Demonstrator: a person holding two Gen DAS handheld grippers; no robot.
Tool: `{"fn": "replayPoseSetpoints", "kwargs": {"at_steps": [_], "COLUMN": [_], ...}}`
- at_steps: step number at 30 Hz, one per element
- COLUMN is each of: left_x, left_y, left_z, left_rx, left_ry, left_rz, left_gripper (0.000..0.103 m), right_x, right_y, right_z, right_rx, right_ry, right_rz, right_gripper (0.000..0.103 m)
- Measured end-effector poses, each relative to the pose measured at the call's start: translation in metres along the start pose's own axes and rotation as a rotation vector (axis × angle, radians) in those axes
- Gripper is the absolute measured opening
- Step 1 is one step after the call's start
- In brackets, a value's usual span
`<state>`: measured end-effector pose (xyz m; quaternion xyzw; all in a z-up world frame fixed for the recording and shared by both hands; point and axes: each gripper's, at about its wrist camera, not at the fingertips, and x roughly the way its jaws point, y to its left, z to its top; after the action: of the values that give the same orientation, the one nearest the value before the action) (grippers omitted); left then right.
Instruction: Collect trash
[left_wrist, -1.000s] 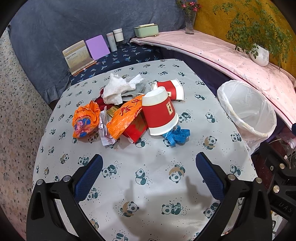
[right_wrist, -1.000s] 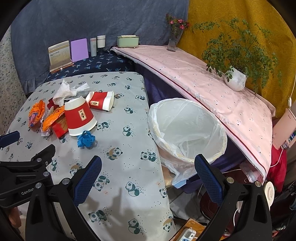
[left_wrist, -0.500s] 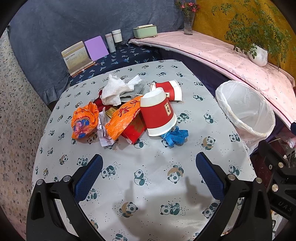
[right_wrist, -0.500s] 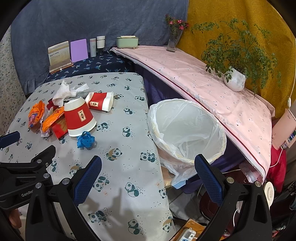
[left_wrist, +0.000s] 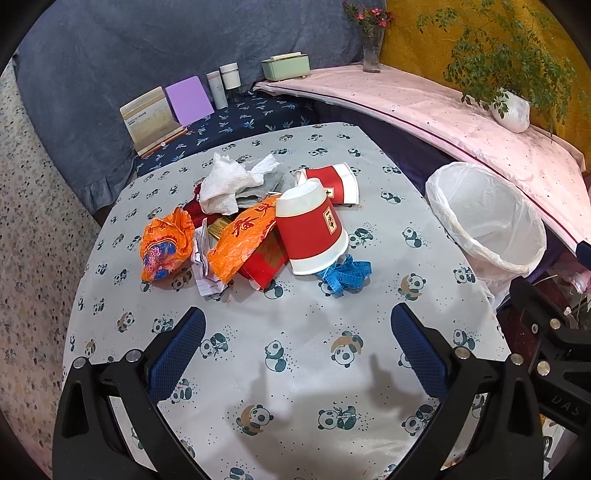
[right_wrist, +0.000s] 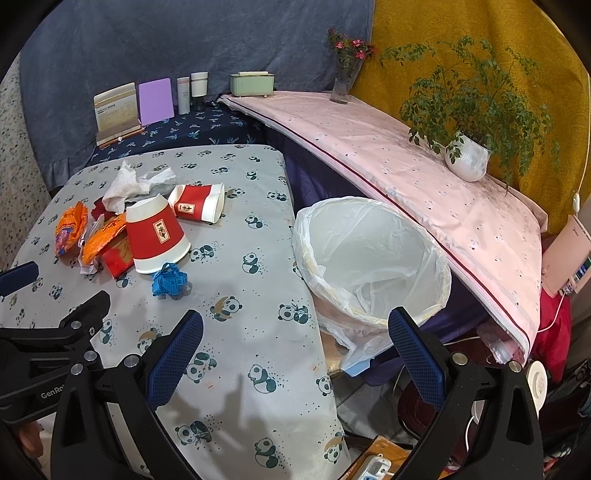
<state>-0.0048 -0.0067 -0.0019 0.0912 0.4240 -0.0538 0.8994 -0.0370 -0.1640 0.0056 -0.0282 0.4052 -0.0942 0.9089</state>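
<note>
1. Left tongs (left_wrist: 297, 343) gape wide, empty, above the surface's (left_wrist: 295, 369) near edge.
2. The trash pile (left_wrist: 251, 229) lies mid-surface, well beyond them.
3. Right tongs (right_wrist: 295, 347) gape wide, empty, at the right edge beside the bin (right_wrist: 373, 266).

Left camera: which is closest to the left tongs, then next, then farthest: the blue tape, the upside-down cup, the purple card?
1. Blue tape, right of middle, nearest the left tongs.
2. Upside-down cup, just behind it.
3. Purple card, far back, leaning on the curtain.
</note>
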Motion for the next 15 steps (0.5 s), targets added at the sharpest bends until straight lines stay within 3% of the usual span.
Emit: {"fn": "replayPoseSetpoints", "kwargs": {"at_steps": [15], "left_x": [0.009], "left_y": [0.021], "left_z": [0.001], "left_rx": [-0.064], "left_ry": [0.002], "left_rz": [0.021], "left_gripper": [0.096], "right_x": [0.003], "right_y": [-0.002], "right_z": [0.005], "right_rx": [0.035], "right_ry": [-0.023], "right_rz": [-0.047], "right_gripper": [0.096]}}
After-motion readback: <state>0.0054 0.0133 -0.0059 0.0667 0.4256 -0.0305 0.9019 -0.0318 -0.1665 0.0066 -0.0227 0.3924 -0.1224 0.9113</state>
